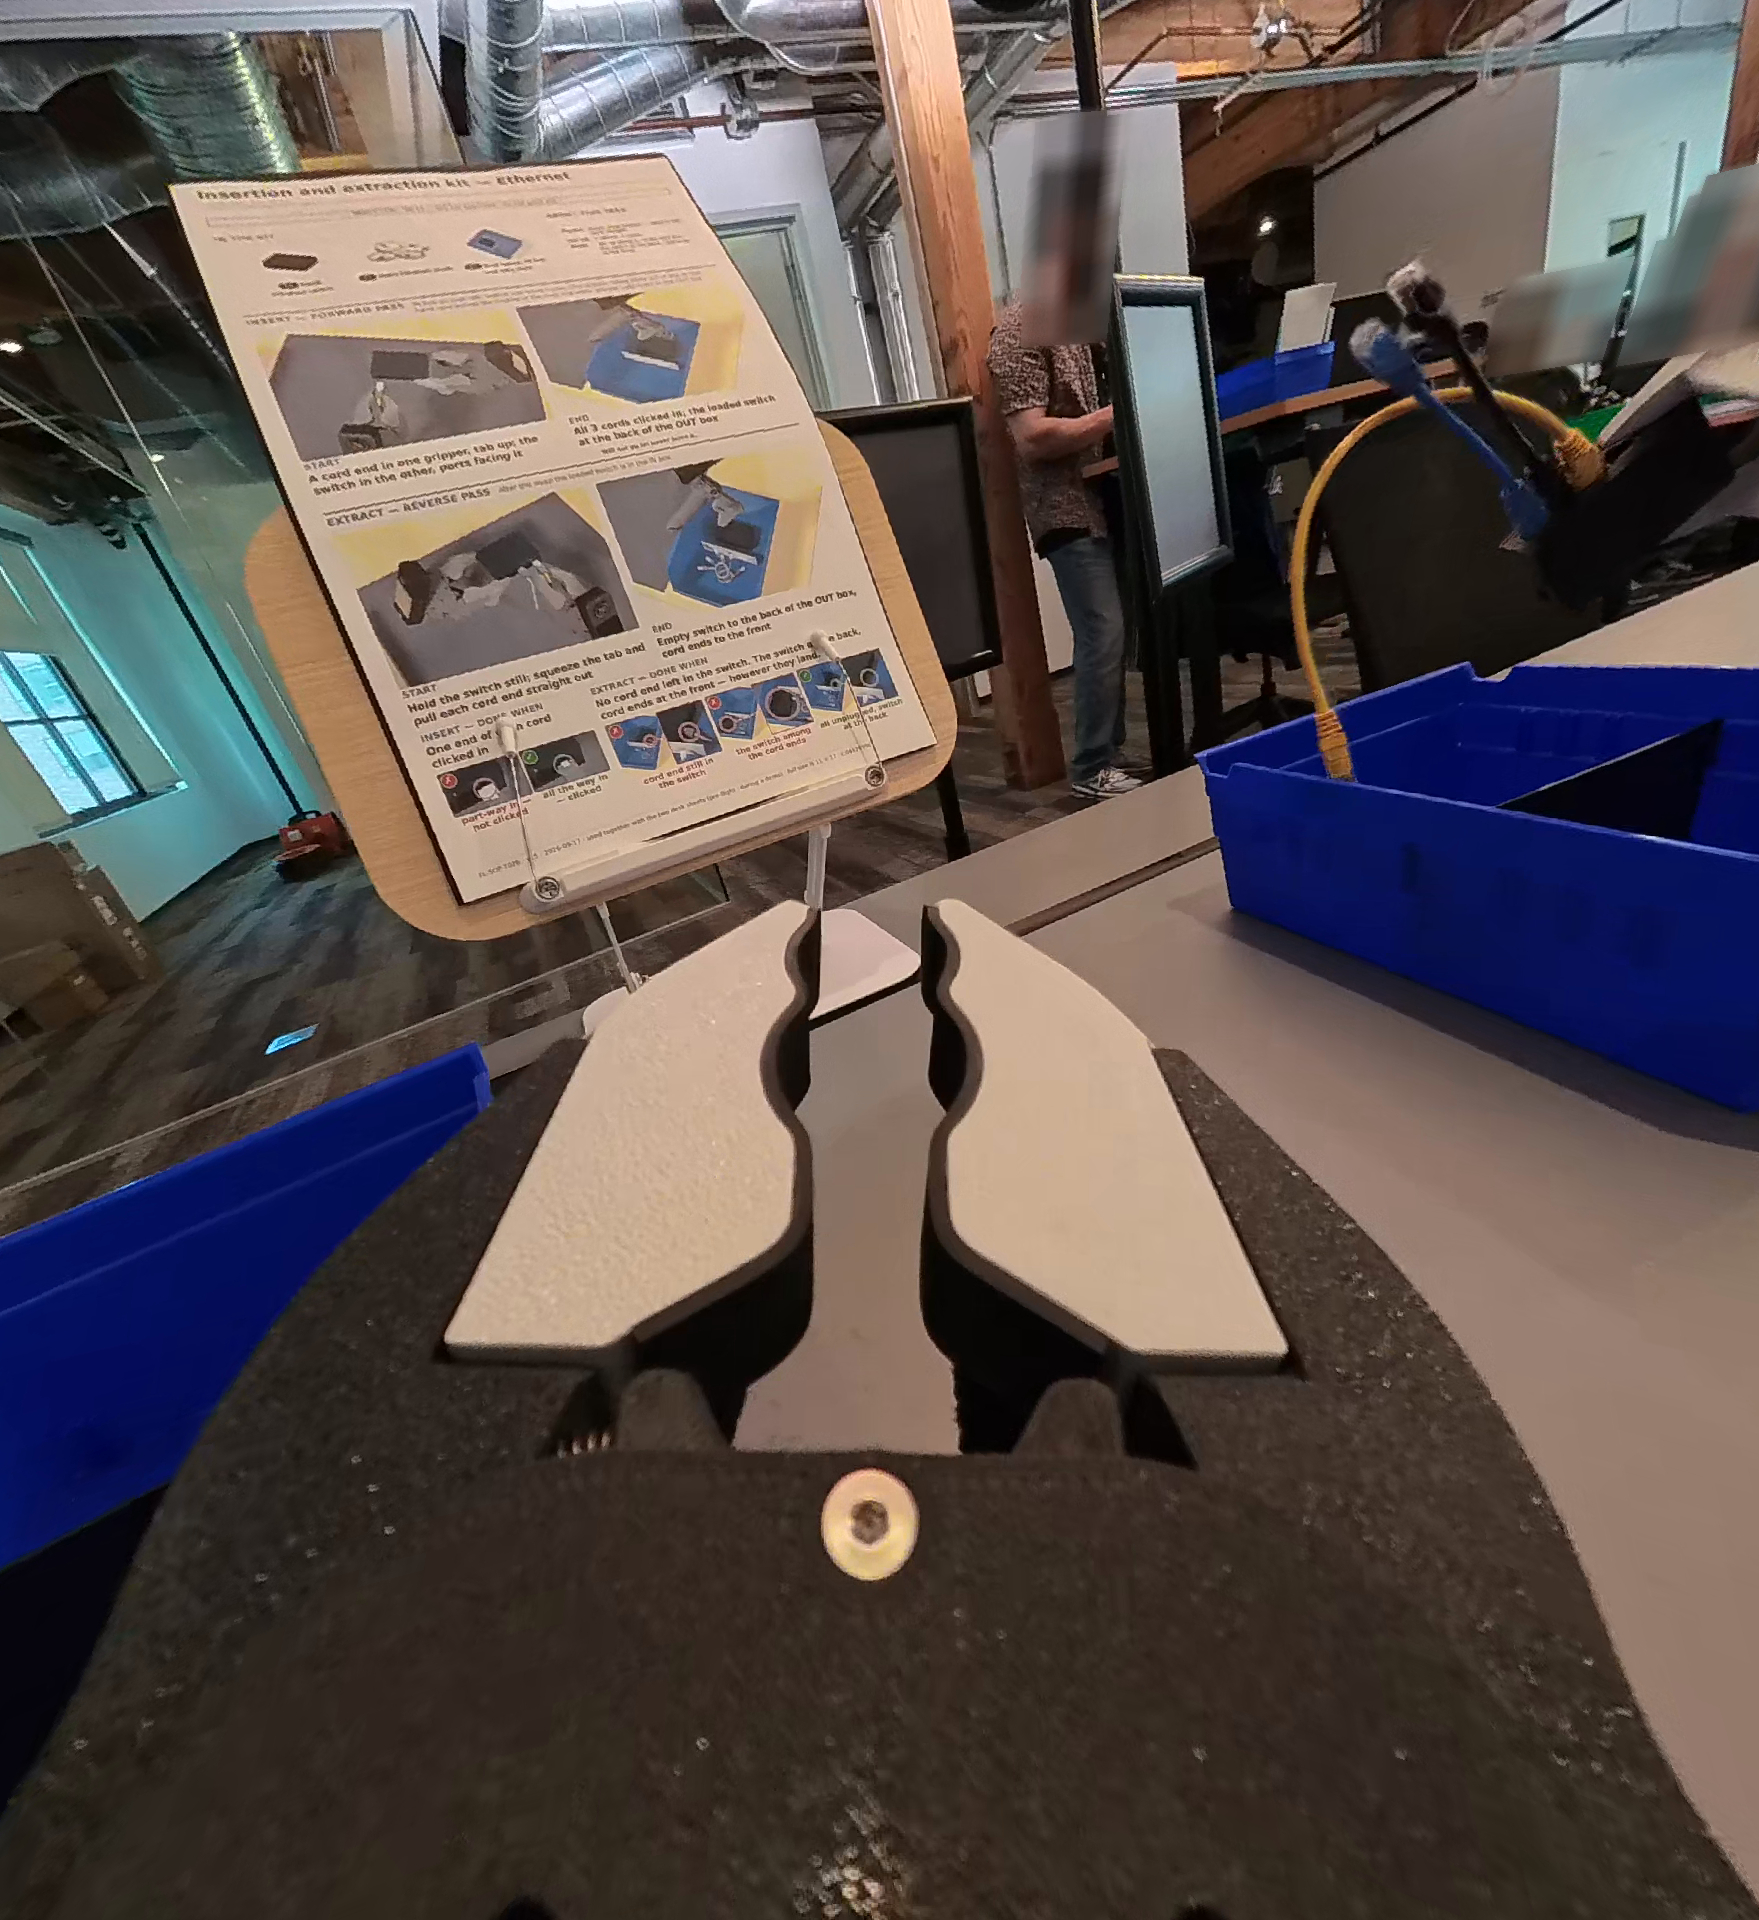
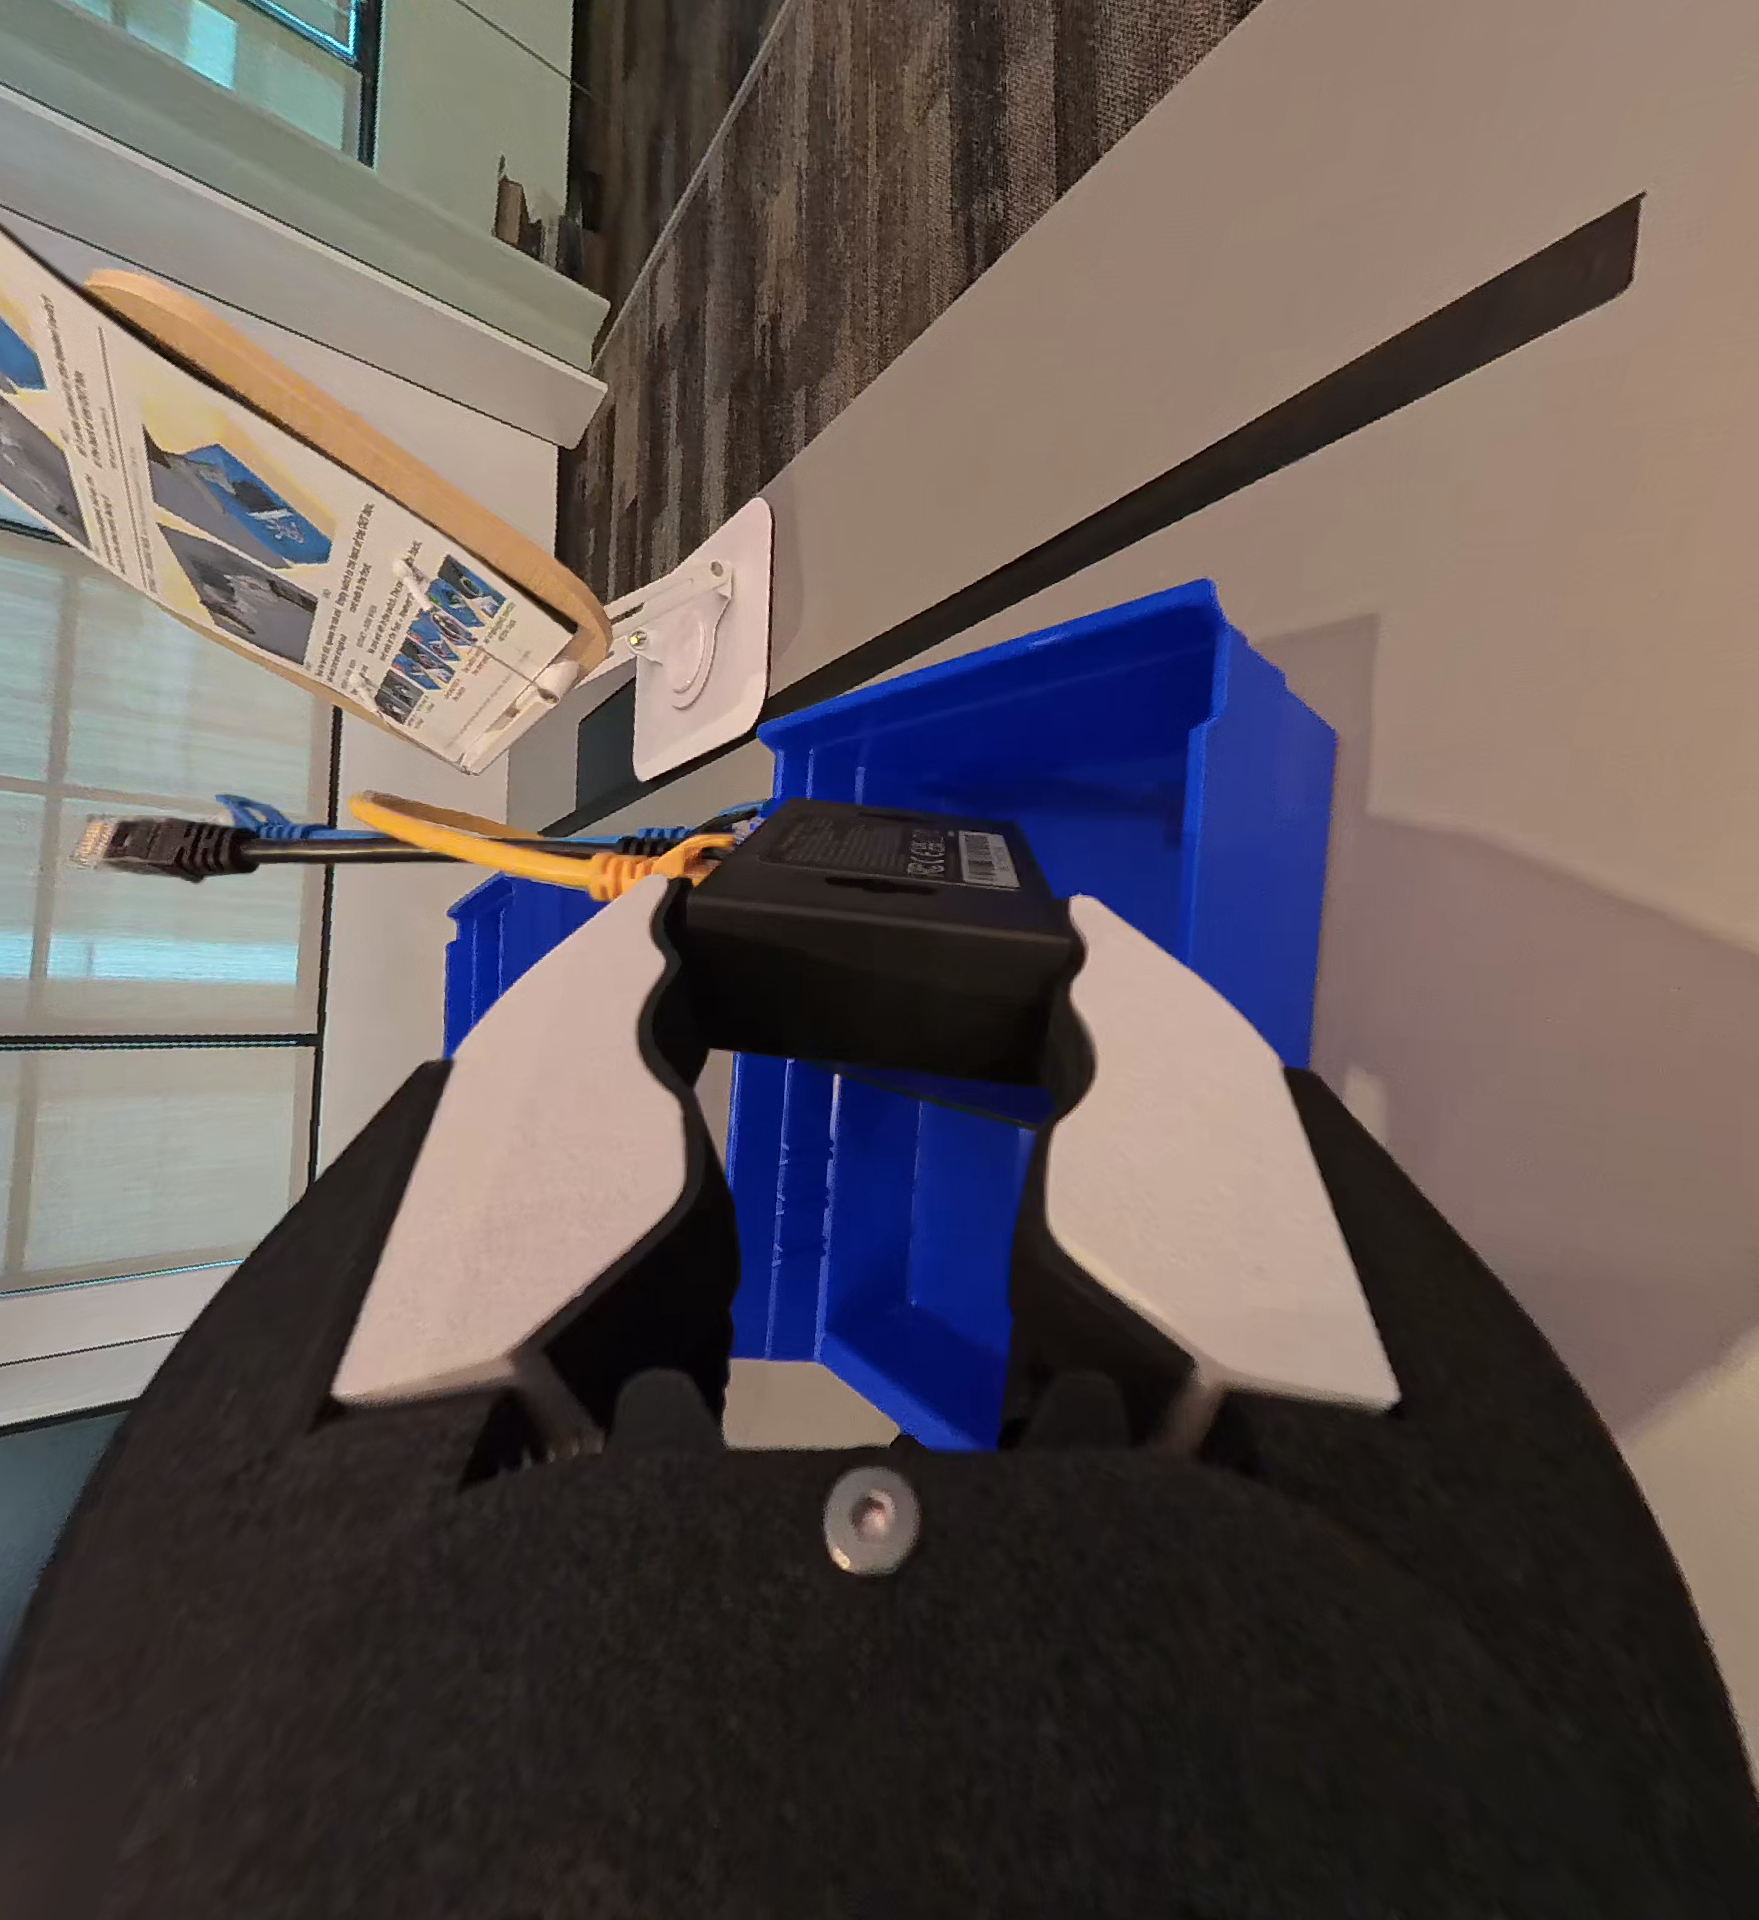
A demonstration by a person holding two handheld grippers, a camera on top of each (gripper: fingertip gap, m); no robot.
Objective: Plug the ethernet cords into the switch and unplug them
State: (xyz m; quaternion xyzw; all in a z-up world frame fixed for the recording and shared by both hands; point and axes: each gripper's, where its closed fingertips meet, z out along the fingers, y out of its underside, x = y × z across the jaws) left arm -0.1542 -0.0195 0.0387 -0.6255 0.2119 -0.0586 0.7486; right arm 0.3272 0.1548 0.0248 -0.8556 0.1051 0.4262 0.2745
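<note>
My right gripper point(image 2: 870, 920) is shut on a black ethernet switch point(image 2: 875, 883) and holds it above a blue bin point(image 2: 1114, 727). Three cords run from the switch's far side: a black cord point(image 2: 158, 844), a blue cord point(image 2: 293, 826) and a yellow cord point(image 2: 542, 857). In the left wrist view the right gripper point(image 1: 1592, 499) is raised at the far right. The yellow cord point(image 1: 1306, 582) loops down from it, with its free end hanging into the blue bin point(image 1: 1529, 914). My left gripper point(image 1: 867, 925) is empty over the table, its jaws nearly together with a narrow gap.
An instruction sheet on a wooden stand point(image 1: 542, 520) stands at the table's far edge. A second blue bin point(image 1: 127, 1309) lies close on the left. The grey table point(image 1: 1477, 1351) carries a dark slot. A person point(image 1: 1062, 468) stands beyond the table. One gripper's finger ends stand about 50 centimeters off the other's.
</note>
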